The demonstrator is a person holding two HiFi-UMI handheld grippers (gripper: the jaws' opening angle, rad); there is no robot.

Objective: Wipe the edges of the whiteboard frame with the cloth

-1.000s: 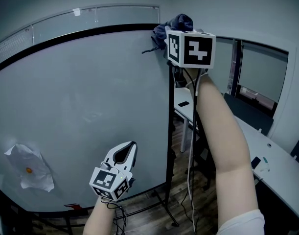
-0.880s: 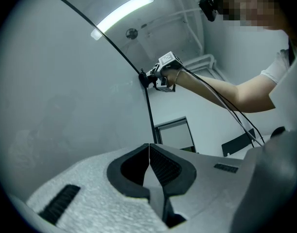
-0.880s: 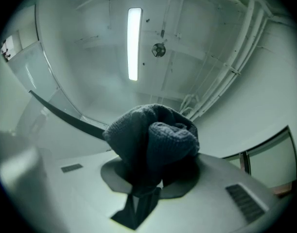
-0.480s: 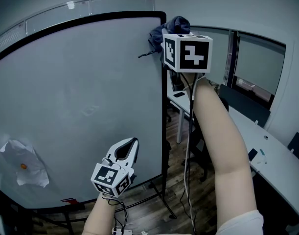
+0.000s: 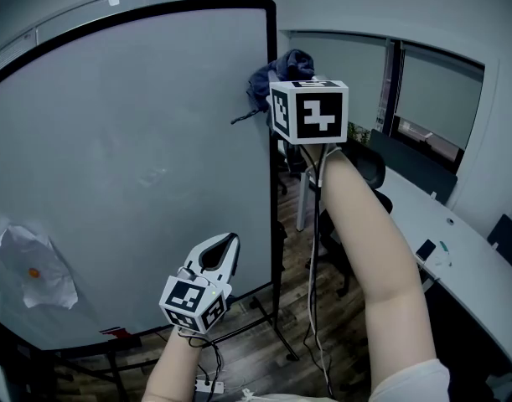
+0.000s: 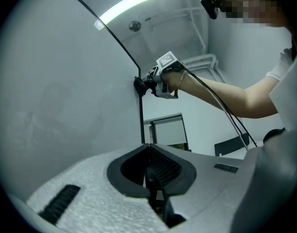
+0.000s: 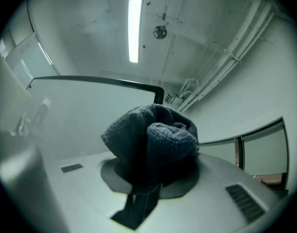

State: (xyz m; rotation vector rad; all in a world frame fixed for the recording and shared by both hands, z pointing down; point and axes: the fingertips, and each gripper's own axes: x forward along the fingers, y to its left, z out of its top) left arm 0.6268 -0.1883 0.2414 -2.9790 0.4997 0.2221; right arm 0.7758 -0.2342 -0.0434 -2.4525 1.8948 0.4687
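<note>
Nearest us, our left gripper (image 5: 229, 243) hangs idle, jaws closed on nothing, while higher up our right gripper (image 6: 149, 85) clamps the bunched cloth (image 5: 281, 69) at the whiteboard frame's (image 5: 272, 157) right edge below the top corner, where we judge the loose wad could slip off the narrow edge.

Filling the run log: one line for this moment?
right gripper: shut on cloth, at whiteboard frame right edge | left gripper: shut, empty, held low
</note>
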